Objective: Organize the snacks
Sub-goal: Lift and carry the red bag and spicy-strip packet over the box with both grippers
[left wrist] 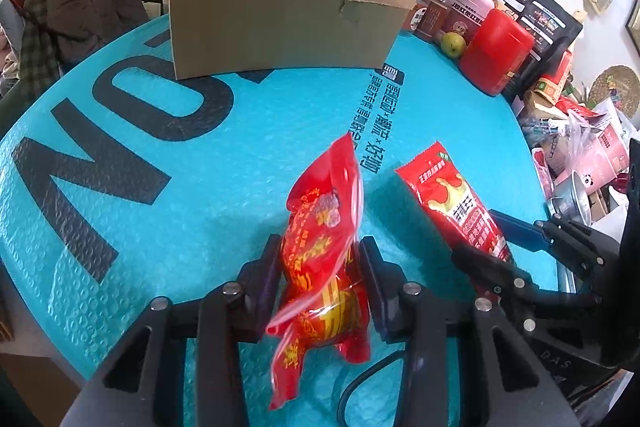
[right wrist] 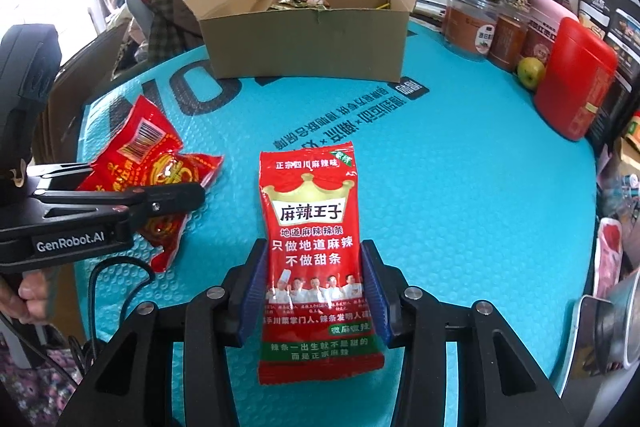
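Both grippers are engaged, one snack each. The left gripper (left wrist: pixel 320 279) has its fingers clamped on the crinkled red packet (left wrist: pixel 320 259), lifted at centre frame. The right gripper (right wrist: pixel 314 287) grips the flat spicy-strip packet (right wrist: pixel 312 239), apparently for transfer to the cardboard box (right wrist: pixel 308 39) at upper centre, already holding snacks. The right view alone shows the crinkled packet's barcode and a hand (right wrist: pixel 30 297) at lower left; the left view shows the flat packet raised off the teal worktop (left wrist: pixel 140 227).
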`<move>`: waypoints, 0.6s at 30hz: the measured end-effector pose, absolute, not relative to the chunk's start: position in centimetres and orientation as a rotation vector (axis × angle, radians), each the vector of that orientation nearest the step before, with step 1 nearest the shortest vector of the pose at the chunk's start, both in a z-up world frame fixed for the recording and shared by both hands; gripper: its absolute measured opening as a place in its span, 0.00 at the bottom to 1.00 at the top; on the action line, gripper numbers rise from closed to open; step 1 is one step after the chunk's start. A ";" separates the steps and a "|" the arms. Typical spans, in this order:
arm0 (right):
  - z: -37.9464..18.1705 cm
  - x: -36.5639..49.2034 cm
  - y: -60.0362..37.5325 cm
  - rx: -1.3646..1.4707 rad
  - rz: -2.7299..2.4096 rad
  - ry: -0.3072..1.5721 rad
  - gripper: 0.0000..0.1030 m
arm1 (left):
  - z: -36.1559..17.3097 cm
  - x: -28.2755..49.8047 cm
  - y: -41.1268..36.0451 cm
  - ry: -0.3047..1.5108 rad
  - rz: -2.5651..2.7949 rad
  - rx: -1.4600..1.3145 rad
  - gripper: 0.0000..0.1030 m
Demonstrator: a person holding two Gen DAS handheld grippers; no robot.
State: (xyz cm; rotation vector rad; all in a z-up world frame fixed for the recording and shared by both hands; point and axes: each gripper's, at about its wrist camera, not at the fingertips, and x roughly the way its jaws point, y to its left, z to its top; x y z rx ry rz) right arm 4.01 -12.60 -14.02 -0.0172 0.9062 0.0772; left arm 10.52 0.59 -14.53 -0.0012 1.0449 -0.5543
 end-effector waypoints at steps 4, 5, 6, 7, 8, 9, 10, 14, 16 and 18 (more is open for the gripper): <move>-14.1 4.1 -12.8 -0.005 0.078 0.909 0.43 | -14.5 10.3 0.9 1.039 -0.544 -0.009 0.35; -14.1 4.1 -12.8 -0.001 0.080 0.910 0.43 | -14.3 10.3 1.0 1.034 -0.544 -0.011 0.34; -14.1 4.1 -12.8 0.002 0.083 0.911 0.43 | -14.2 10.2 1.0 1.027 -0.545 -0.009 0.34; -14.2 4.1 -12.8 0.004 0.084 0.912 0.43 | -14.0 10.2 1.0 1.020 -0.545 -0.008 0.33; -14.2 4.2 -12.8 0.006 0.086 0.913 0.43 | -13.9 10.2 1.0 1.013 -0.547 -0.008 0.32; -14.2 4.3 -12.8 0.005 0.088 0.914 0.43 | -13.7 10.2 1.0 1.010 -0.549 -0.009 0.32; -14.2 4.3 -12.8 0.004 0.089 0.914 0.43 | -13.6 10.3 1.0 1.006 -0.550 -0.009 0.32; -14.0 4.6 -12.6 0.004 0.091 0.910 0.43 | -13.2 10.2 1.2 0.986 -0.549 -0.009 0.31; -13.7 4.7 -12.6 0.005 0.094 0.905 0.43 | -12.7 10.2 1.5 0.974 -0.550 -0.016 0.31; -13.4 4.8 -12.5 0.003 0.098 0.898 0.43 | -12.2 10.3 1.8 0.957 -0.551 -0.025 0.31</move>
